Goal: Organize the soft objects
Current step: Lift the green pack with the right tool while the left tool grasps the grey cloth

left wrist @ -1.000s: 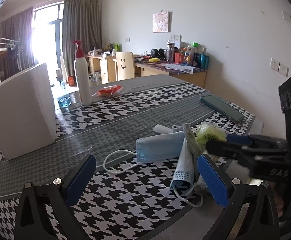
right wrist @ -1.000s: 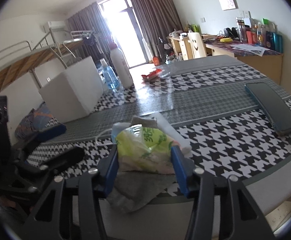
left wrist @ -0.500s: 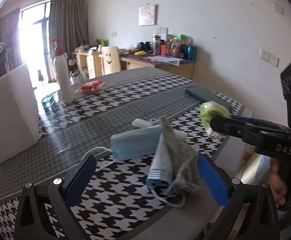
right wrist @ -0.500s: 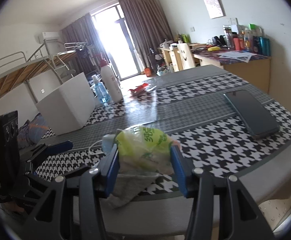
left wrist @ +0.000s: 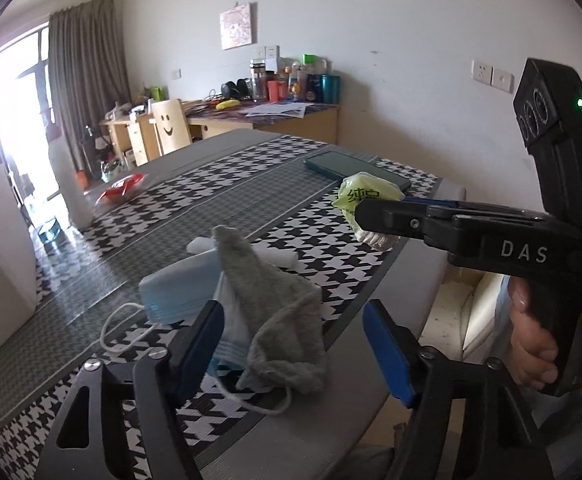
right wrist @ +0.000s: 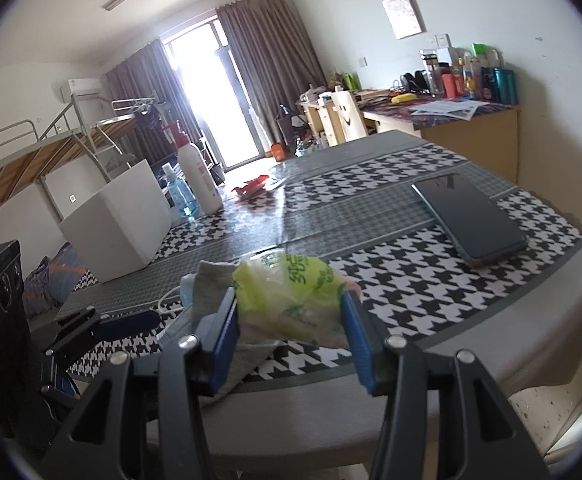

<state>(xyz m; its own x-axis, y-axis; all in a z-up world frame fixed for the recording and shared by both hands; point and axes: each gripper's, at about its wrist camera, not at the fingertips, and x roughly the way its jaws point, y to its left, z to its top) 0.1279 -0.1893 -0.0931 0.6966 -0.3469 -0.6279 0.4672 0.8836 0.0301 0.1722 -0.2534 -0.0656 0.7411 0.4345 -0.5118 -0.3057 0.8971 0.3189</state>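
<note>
Grey cloth (left wrist: 281,316): slumped between the parted fingers of the left gripper (left wrist: 293,350), touching neither pad, lying over blue masks (left wrist: 179,290).
Right gripper (right wrist: 289,334): closed on a yellow-green plastic bag (right wrist: 291,298), lifted above the table edge (right wrist: 491,344).
Phone (right wrist: 469,218): farther ahead, right of the bag.
White box (right wrist: 115,220): far left.

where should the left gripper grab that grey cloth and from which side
Grip the bunched lower fold of the grey cloth, which already sits between the open fingers of the left gripper. Come in low from the table's near edge. The cloth drapes over the blue face masks with its thin peak upward, so pinching low risks catching a mask too.
</note>
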